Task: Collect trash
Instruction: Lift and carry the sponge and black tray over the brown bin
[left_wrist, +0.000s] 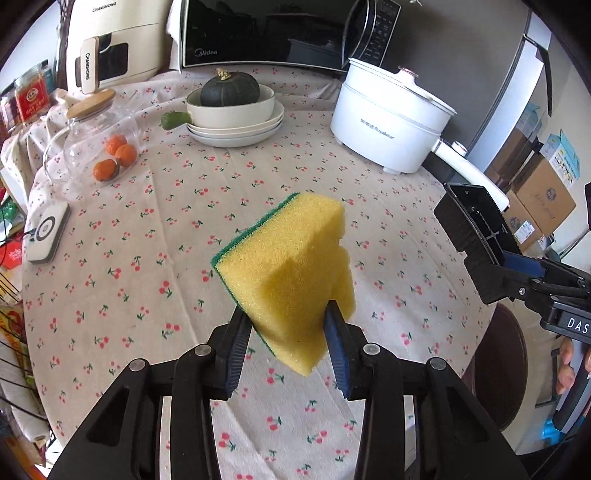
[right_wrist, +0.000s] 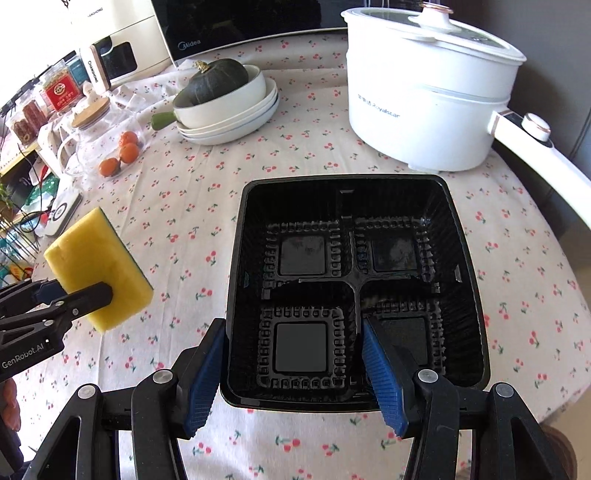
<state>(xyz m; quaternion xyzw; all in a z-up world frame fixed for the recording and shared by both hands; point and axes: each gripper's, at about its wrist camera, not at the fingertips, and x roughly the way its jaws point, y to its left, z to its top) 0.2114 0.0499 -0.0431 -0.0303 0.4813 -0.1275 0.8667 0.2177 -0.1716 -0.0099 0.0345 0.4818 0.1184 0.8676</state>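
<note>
My left gripper (left_wrist: 290, 325) is shut on a yellow sponge with a green scouring side (left_wrist: 291, 266) and holds it above the cherry-print tablecloth (left_wrist: 155, 258). The sponge also shows at the left of the right wrist view (right_wrist: 99, 266). My right gripper (right_wrist: 295, 354) is shut on the near-left wall of an empty black plastic food tray (right_wrist: 351, 280), one finger outside and one inside. The tray is lifted off the table and shows tilted at the right of the left wrist view (left_wrist: 476, 236).
At the back stand a white electric pot (right_wrist: 424, 92), stacked white dishes with a dark green squash (right_wrist: 218, 92), a glass jar with oranges (right_wrist: 107, 147), a microwave (left_wrist: 273, 33) and a cream appliance (left_wrist: 110, 40). A small white device (left_wrist: 46, 230) lies at the left edge.
</note>
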